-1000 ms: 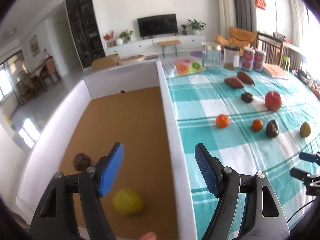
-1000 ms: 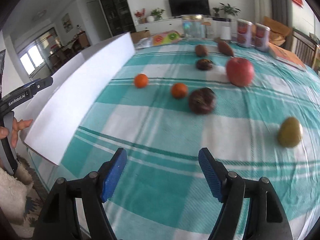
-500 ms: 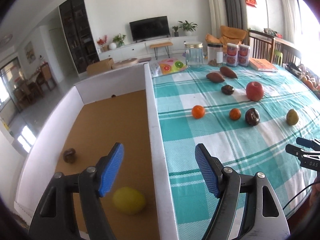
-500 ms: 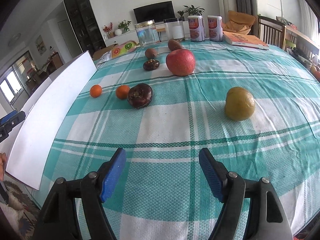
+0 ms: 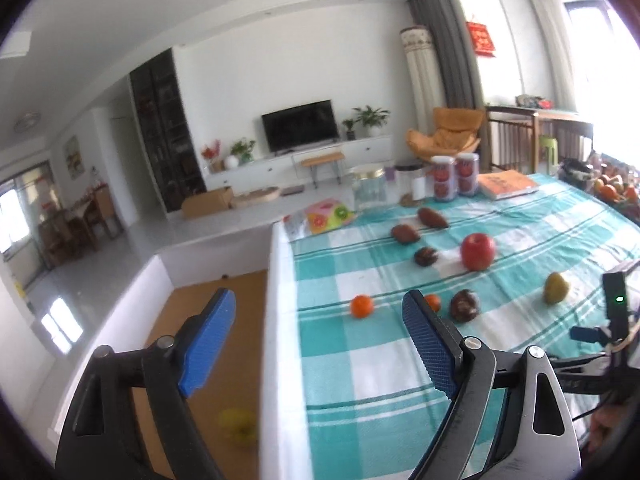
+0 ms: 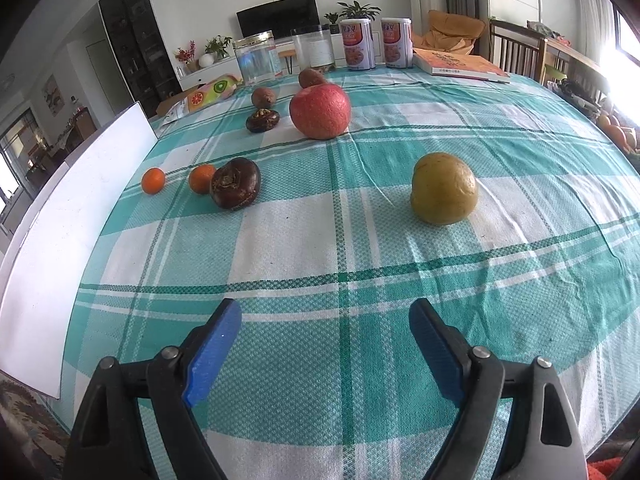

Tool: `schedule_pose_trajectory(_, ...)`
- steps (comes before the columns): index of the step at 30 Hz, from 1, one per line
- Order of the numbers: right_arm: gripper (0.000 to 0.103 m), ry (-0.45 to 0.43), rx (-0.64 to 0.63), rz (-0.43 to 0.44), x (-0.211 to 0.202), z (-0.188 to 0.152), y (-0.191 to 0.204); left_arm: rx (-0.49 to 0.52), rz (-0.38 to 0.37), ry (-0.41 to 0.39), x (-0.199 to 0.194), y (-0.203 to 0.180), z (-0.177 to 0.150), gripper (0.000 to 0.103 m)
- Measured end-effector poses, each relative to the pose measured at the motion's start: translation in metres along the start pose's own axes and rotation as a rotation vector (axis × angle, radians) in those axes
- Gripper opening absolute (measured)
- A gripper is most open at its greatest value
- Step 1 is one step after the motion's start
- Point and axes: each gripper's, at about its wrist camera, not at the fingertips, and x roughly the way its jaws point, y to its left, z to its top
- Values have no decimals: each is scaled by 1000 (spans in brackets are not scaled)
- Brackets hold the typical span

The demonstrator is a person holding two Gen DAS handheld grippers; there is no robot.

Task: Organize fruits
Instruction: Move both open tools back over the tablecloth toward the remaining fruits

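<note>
The left hand-held gripper (image 5: 318,344) hangs over the white wall of the box (image 5: 276,320), one blue pad above the brown box floor, the other above the checked cloth (image 5: 360,368); its jaws are opening and nothing sits between them. Low in the box, near that wall, lies a blurred yellow fruit (image 5: 238,426), too smeared to tell which way it points. The right hand-held gripper (image 6: 326,350) tilts down at the tabletop near its front edge, jaws likewise opening, only bare cloth between the pads. Ahead of it and a little right sits a yellow-green pear (image 6: 444,188), squat, with no clear long axis from here. To the left, a dark wrinkled fruit (image 6: 235,184) touches or nearly touches a small orange (image 6: 202,178); a second orange (image 6: 153,180) lies nearer the box, apart from the pair. Farther back a red apple (image 6: 320,111) stands upright, with a smaller dark fruit (image 6: 262,120) just to its left. Beyond those, two brown oval fruits (image 5: 405,233) lie with their long axes running roughly across the table, slightly slanted. At the far edge stand two jars (image 6: 258,58), two cans (image 6: 356,44) and a book (image 6: 460,65).
</note>
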Motion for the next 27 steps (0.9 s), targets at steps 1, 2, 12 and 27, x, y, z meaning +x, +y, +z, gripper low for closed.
schedule_pose_trajectory(1,88,-1,-1,-4,0,0,0,7,-47,11,1,-10,1,90)
schedule_pose_trajectory(2,88,-1,-1,-8,0,0,0,12,-93,31,4,-21,0,90)
schedule_pose_trajectory(12,88,9,19,-34,1,-1,-6,-27,-379,364,78,-96,-58,90)
schedule_pose_trajectory(27,92,60,7,-37,12,-3,-4,-57,-235,448,134,-78,-96,90)
